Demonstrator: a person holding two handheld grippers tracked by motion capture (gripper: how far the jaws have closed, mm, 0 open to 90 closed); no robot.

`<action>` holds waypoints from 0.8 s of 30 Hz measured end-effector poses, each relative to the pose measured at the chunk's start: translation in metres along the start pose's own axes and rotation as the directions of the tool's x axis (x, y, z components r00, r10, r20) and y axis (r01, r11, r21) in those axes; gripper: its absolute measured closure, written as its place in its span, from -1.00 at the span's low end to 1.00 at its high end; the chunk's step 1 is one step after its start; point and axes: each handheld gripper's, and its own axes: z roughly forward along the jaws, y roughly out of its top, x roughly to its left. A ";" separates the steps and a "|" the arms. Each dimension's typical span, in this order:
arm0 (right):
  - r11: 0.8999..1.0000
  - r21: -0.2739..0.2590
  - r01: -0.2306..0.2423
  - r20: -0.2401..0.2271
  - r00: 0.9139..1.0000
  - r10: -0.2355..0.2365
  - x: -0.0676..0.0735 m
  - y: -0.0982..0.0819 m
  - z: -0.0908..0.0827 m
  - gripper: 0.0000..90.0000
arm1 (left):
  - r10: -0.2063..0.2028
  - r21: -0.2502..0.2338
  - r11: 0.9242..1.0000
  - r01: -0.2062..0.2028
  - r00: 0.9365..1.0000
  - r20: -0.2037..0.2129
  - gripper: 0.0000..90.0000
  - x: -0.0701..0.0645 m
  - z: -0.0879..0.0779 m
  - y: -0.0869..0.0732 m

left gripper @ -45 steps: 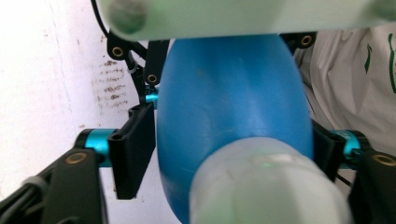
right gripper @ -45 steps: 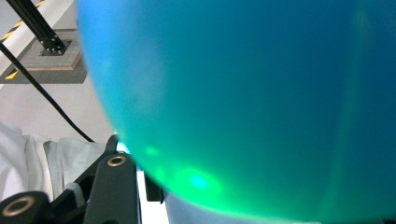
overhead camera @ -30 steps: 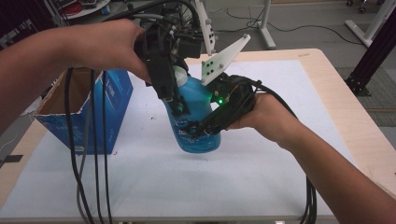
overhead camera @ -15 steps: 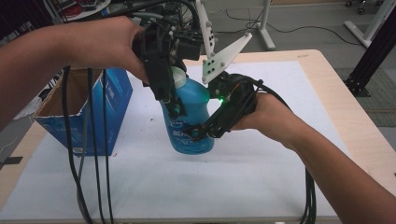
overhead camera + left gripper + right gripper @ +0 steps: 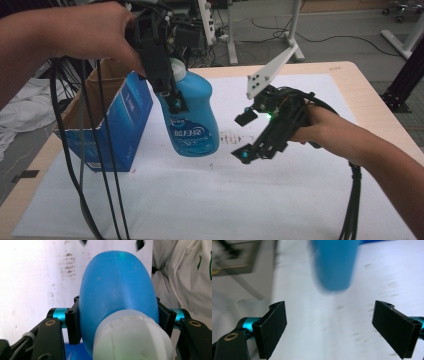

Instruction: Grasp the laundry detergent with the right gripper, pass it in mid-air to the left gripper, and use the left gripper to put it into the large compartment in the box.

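A blue detergent bottle [image 5: 192,117] with a white cap [image 5: 176,67] hangs above the white table cover [image 5: 225,200], tilted. My left gripper [image 5: 172,97] is shut on its upper body just below the cap. In the left gripper view the pads [image 5: 73,325] press on both sides of the bottle [image 5: 117,290], behind the cap [image 5: 132,337]. My right gripper [image 5: 245,137] is to the right of the bottle and apart from it. Its jaws have just been opening and nothing is between them. In the right gripper view [image 5: 332,327] the blurred bottle [image 5: 334,265] is ahead of the pads [image 5: 274,327].
An open blue cardboard box [image 5: 115,125] stands at the table's left, close behind the bottle. Black cables [image 5: 100,175] hang from the left gripper over the front left. Another cable [image 5: 352,200] trails along the right forearm. Metal stand legs [image 5: 295,30] rise beyond the far edge.
The right gripper has come off the bottle's lower body, opened and drawn back to the right. The left gripper has lifted the bottle and carried it left toward the box.
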 end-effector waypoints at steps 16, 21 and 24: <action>0.972 0.226 0.065 -0.027 0.998 -0.061 0.005 -0.007 -0.047 -0.74 | -0.314 -0.004 0.949 0.314 0.947 -0.068 -0.16 0.017 -0.059 -0.056; 0.954 0.295 0.048 -0.009 0.999 -0.048 0.002 -0.010 -0.062 -0.73 | -0.379 -0.012 0.925 0.379 0.922 -0.082 -0.16 0.018 -0.078 -0.073; 0.946 0.321 0.037 -0.021 0.999 -0.032 0.002 -0.013 -0.071 -0.73 | -0.415 -0.023 0.910 0.415 0.905 -0.088 -0.16 0.019 -0.088 -0.084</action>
